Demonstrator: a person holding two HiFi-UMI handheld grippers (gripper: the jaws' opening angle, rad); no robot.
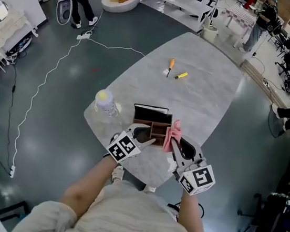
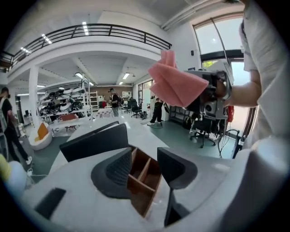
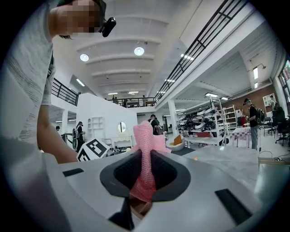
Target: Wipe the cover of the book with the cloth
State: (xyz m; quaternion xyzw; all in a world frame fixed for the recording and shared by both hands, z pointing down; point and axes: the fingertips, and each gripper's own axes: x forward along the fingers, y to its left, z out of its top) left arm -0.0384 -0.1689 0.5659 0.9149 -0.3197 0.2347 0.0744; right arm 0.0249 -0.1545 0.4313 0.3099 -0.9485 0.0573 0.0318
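Bunched pink mesh cloth (image 3: 144, 136) sits at frame centre, pinched by the right hand-held gripper (image 3: 146, 171). The left hand-held gripper (image 2: 145, 166) is spread over a wooden box (image 2: 139, 190), with the black book (image 1: 151, 110) behind. Grey marbled tabletop (image 1: 207, 89), bright hall.

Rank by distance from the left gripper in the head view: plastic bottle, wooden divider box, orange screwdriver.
1. wooden divider box: right at the jaws of the left gripper.
2. plastic bottle: off to the left, near the edge.
3. orange screwdriver: far side of the table.
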